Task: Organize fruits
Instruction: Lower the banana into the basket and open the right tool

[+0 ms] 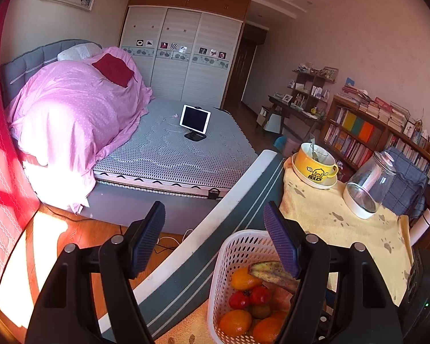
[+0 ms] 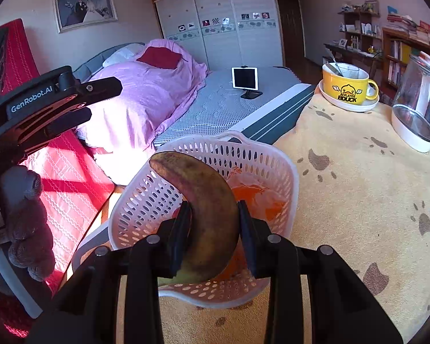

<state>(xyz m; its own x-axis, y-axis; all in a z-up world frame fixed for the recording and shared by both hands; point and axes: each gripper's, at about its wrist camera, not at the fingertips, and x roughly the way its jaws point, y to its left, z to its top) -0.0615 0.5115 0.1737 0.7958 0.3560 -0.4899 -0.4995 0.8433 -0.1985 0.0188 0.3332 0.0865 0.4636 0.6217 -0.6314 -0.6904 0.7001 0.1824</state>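
The right gripper [image 2: 212, 229] pinches an overripe banana [image 2: 203, 209] mid-body, just above the basket [image 2: 272, 154]. It looks soft, easily bruised. The left gripper [image 1: 215, 240] hangs beside it, jaws apart, empty.

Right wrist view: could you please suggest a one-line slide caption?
Right gripper holds a browned, overripe banana above a white perforated plastic basket on a yellow paw-print cloth.
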